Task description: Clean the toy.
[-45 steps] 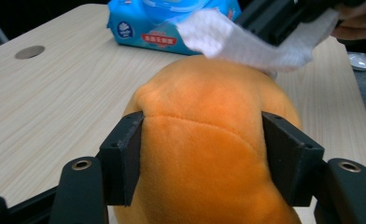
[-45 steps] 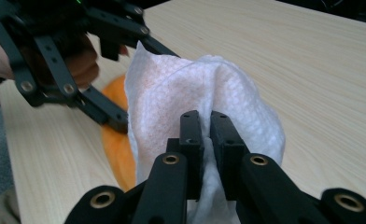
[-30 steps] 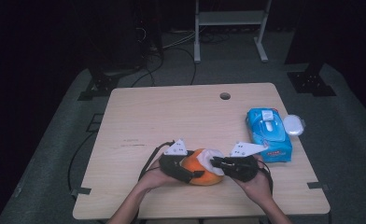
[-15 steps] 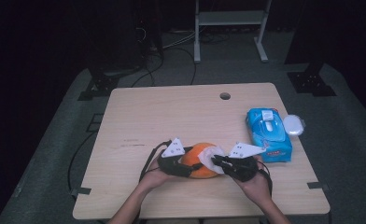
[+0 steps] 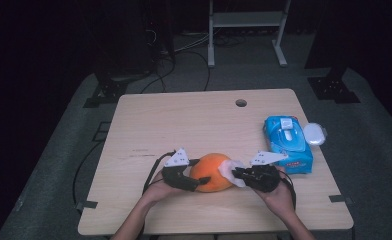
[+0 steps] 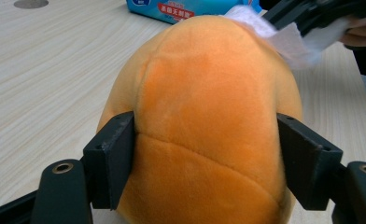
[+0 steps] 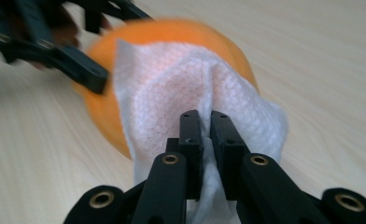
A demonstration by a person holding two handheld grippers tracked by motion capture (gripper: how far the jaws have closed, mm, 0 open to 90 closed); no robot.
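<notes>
The left gripper (image 5: 196, 183) is just loosening its jaws again around the orange plush toy (image 5: 212, 172), while the white wipe (image 5: 231, 170) pinched in the right gripper (image 5: 238, 174) is sliding lower across the toy's side nearest the blue wipes pack (image 5: 287, 143).

You see an orange plush toy (image 5: 213, 171) between the black jaws of your left gripper (image 5: 186, 183), its fuzzy surface plain apart from darker seam lines. Your right gripper (image 7: 206, 122), also black, pinches a white wipe (image 7: 172, 98) with a fine dimpled texture. The wipes pack (image 5: 288, 144) is bright blue with a white lid, on a pale wood-grain table (image 5: 184, 125).
</notes>
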